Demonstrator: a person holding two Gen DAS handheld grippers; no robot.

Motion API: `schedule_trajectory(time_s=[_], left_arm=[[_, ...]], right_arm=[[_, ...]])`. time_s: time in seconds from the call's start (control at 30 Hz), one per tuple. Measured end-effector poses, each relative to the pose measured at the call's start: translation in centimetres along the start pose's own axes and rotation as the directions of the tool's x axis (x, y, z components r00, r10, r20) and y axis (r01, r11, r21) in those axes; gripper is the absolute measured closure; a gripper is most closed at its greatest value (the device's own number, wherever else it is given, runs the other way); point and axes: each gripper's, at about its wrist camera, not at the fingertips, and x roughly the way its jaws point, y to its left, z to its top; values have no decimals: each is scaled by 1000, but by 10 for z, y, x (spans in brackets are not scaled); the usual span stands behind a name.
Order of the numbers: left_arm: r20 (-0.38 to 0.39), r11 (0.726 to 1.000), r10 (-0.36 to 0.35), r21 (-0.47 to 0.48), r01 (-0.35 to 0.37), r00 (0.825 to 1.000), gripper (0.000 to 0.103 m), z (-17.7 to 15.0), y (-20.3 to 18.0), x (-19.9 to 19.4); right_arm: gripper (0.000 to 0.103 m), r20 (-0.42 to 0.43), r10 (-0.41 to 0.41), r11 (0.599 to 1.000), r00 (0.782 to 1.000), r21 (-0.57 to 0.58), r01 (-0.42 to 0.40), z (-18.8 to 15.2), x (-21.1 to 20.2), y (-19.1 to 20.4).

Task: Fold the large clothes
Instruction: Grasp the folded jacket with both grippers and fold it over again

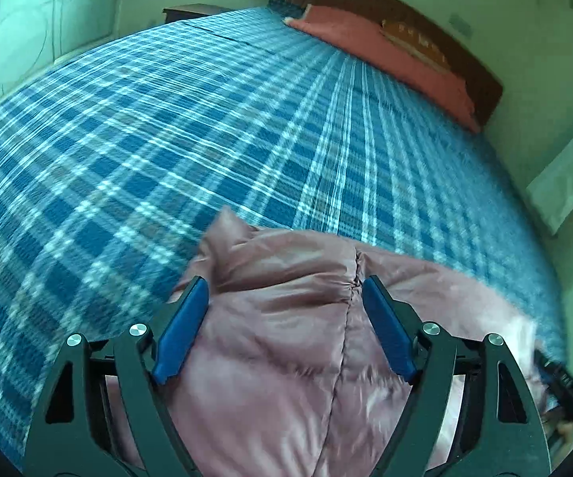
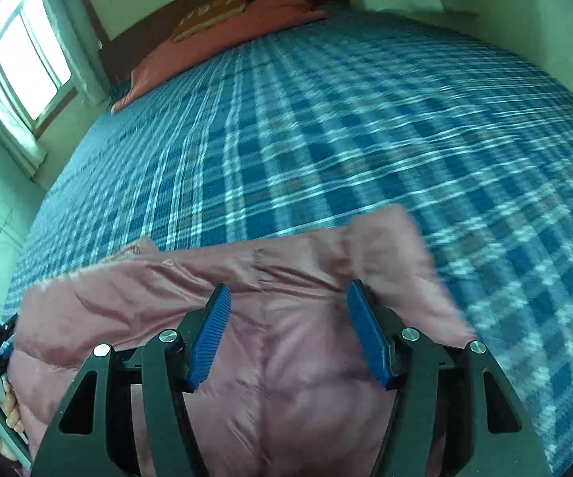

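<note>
Where fingers (image 1: 185, 330) spread — jacket (image 1: 286, 342) between.

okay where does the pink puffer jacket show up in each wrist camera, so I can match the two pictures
Left wrist: the pink puffer jacket fills the bottom centre, behind the open left gripper.
Right wrist: it spans the bottom left to centre, behind the open right gripper.
Shared landmark: the salmon pillow at the headboard, upper right in the left view, upper left in the right.
</note>
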Motion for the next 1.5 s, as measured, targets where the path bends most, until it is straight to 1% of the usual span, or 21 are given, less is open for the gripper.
schedule_trajectory(time_s=[0.07, 0.17, 0.3, 0.43, 0.5, 0.6, 0.67, 0.73, 0.83, 0.9, 0.93, 1.0, 1.07, 1.17, 1.23, 1.27, 1.3, 1.33, 1.37, 1.43, 1.5], left_arm=[[15, 999, -11, -46, 12, 1000, 23, -2, 15, -17], [22, 991, -31, -126, 33, 999, 23, -10, 47, -48], [33, 965, -62, -255, 68, 998, 23, -44, 91, -89], [64, 927, -68, -366, 87, 996, 23, -93, 128, -130], [80, 909, -67, -407, 94, 995, 23, -113, 140, -143], [118, 860, -88, -492, 135, 989, 23, -156, 155, -169], [134, 840, -106, -518, 161, 985, 23, -176, 158, -178], [147, 828, -129, -528, 188, 981, 23, -196, 154, -186], [160, 816, -180, -527, 238, 971, 23, -213, 139, -184], [156, 822, -189, -515, 243, 970, 22, -215, 130, -178], [154, 819, -196, -517, 248, 968, 22, -216, 124, -175], [152, 813, -211, -521, 259, 966, 22, -212, 116, -166], [155, 815, -200, -521, 252, 967, 22, -205, 109, -157], [160, 806, -196, -535, 252, 967, 24, -198, 102, -148], [160, 811, -162, -541, 223, 974, 37, -194, 98, -144], [155, 816, -155, -537, 215, 976, 50, -193, 96, -141], [148, 820, -154, -533, 210, 977, 62, -191, 96, -138], [137, 819, -159, -535, 208, 978, 69, -191, 95, -134], [133, 813, -170, -541, 215, 976, 79, -190, 96, -130], [133, 813, -173, -541, 218, 976, 86, -189, 95, -130], [137, 828, -167, -518, 215, 976, 91, -188, 92, -135]], right_arm=[[42, 9, -5, 1000, 1000, 19, 5, -4, -18, -14], [42, 9, -9, 999, 1000, 54, 8, -24, -48, -39], [42, 15, 12, 992, 1000, 123, -13, -65, -88, -71], [42, 19, 53, 980, 998, 192, -56, -113, -124, -94], [42, 28, 95, 969, 995, 227, -99, -138, -141, -101], [38, 41, 147, 948, 988, 279, -153, -167, -156, -104], [37, 48, 187, 927, 981, 320, -193, -187, -163, -102], [37, 47, 227, 906, 973, 356, -228, -205, -161, -101], [37, 32, 278, 880, 960, 393, -267, -217, -148, -91], [37, 34, 296, 866, 955, 412, -283, -221, -139, -86], [37, 45, 305, 856, 951, 424, -294, -221, -135, -84], [37, 64, 291, 849, 955, 444, -288, -218, -126, -82], [37, 92, 284, 835, 954, 467, -293, -215, -121, -80], [37, 133, 277, 817, 952, 489, -306, -207, -115, -80], [39, 142, 264, 815, 954, 496, -299, -202, -111, -79], [44, 141, 255, 818, 957, 496, -291, -198, -110, -81], [53, 136, 256, 818, 957, 498, -289, -197, -107, -80], [65, 133, 270, 813, 954, 498, -300, -189, -102, -86], [68, 130, 280, 810, 951, 500, -307, -188, -100, -87], [79, 136, 285, 818, 949, 481, -315, -186, -100, -85], [84, 146, 284, 834, 948, 450, -319, -184, -106, -82]])
